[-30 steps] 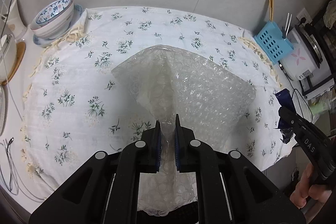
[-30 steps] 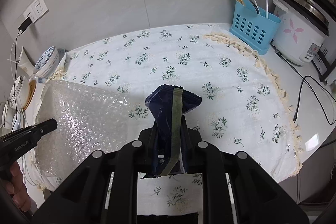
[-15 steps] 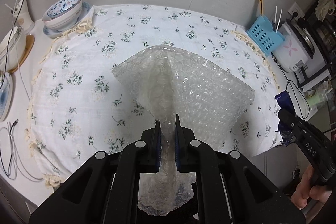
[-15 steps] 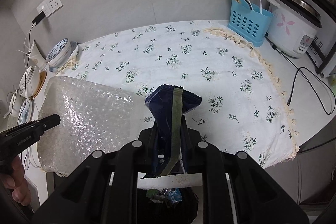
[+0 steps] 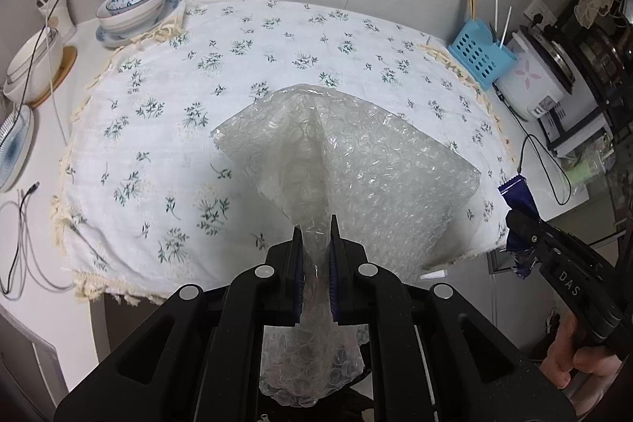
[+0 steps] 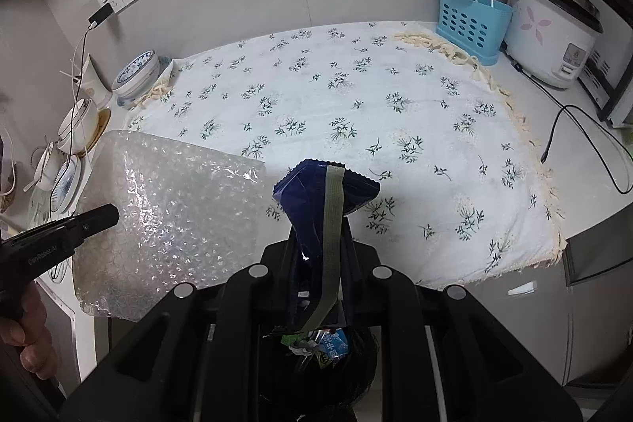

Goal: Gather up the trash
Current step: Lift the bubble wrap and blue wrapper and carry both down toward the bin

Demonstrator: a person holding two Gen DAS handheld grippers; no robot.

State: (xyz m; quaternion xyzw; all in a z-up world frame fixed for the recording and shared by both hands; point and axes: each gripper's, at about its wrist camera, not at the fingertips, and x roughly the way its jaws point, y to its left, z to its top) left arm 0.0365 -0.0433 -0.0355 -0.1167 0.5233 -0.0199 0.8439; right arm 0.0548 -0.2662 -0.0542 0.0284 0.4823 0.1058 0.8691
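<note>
1. Here, the counter (image 6: 585, 129) runs along a grey wall, and a white flowered cloth (image 6: 356, 105) with a fringed edge covers its middle.
2. A sheet of bubble wrap (image 5: 368, 161) hangs in the air in front of the cloth's near edge, pinched at one bunched corner; the same sheet shows at the left of the right wrist view (image 6: 166, 216).
3. A white rice cooker (image 6: 554, 30) stands at the right end of the counter, just beside a blue utensil holder (image 6: 472, 22) with chopsticks and straws in it.
4. Bowls (image 5: 132, 4) sit stacked on a plate at the cloth's far left corner.
5. The left tool (image 5: 315, 236) is clenched on the bubble wrap, its pads pressing the folded plastic.
6. The right tool (image 6: 322, 252) is clenched on a dark blue snack wrapper (image 6: 312, 192), which stands up between the pads above the counter's front edge.
7. Below that tool, a black bag (image 6: 328, 354) holds a few scraps of packaging.
8. A hand (image 5: 573, 358) grips the right tool's handle.
</note>
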